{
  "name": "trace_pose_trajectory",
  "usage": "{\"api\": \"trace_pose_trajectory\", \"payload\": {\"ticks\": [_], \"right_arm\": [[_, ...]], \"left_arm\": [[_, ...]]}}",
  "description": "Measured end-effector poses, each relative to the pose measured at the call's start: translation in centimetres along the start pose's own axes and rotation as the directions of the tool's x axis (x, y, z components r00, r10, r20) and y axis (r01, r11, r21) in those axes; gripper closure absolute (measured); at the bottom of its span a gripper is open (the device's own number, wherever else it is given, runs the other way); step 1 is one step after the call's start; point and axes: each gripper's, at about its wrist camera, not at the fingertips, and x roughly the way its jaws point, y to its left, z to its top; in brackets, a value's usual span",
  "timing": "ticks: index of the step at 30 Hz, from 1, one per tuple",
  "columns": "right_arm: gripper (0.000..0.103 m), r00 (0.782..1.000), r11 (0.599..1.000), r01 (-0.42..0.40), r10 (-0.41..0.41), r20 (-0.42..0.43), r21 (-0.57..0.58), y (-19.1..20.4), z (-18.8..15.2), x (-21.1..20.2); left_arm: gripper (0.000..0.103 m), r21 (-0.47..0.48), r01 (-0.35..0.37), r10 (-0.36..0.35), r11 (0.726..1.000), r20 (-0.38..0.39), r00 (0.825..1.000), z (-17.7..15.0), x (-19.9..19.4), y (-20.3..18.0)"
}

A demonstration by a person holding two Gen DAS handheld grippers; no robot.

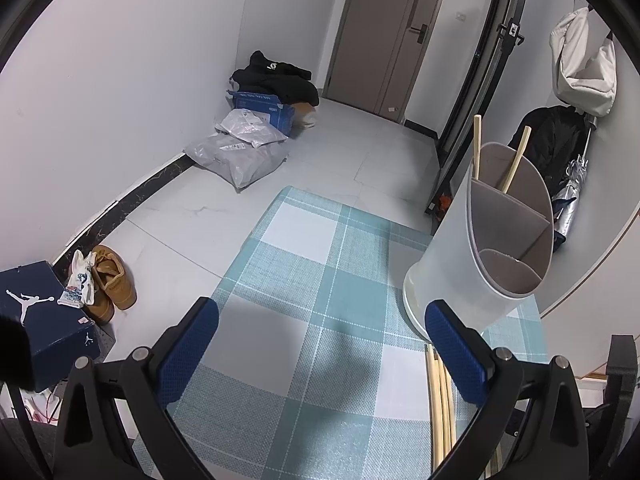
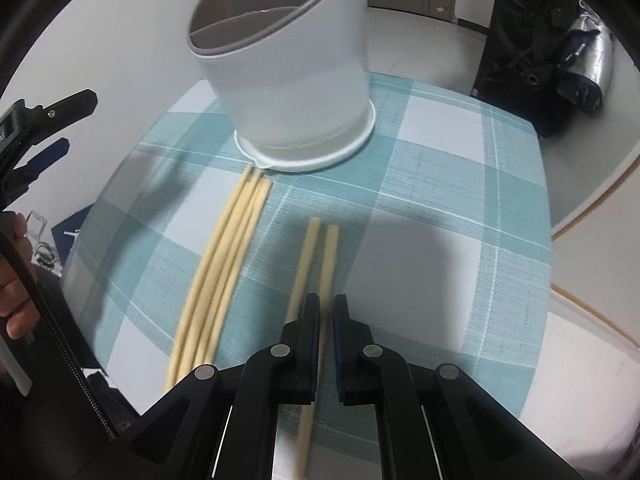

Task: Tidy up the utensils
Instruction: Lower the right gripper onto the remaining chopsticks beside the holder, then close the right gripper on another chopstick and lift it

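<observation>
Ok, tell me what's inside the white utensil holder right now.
The utensil holder has grey dividers. Two chopsticks stand in its tall back compartment, tops sticking out. The front compartments look empty from above, but their floors and the chopsticks' lower ends are hidden by the walls.

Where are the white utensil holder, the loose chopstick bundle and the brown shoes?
White plastic utensil holder [image 2: 296, 92]: right wrist view, front wall.
Loose wooden chopstick bundle [image 2: 218, 276]: right wrist view, mid-length.
Brown shoes [image 1: 112, 280]: left wrist view, upper.

White walls [image 1: 120, 80] met a pale tiled floor [image 1: 192, 224]; a brown door [image 1: 384, 36] stood closed beyond parcels [image 1: 240, 152] and 2 tan shoes [image 1: 110, 284].
</observation>
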Motion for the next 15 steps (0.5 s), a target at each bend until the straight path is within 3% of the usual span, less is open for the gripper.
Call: {"api": "trace_pose_trajectory", "payload": {"ticks": [15], "right_arm": [[0.090,0.997,0.991,0.076,-0.078,-0.015,-0.106,0.9,3.1,1.9]], "left_arm": [[0.002,0.017,0.031,-0.030,0.999,-0.054,0.998,-0.6,0.7,-0.4]]}}
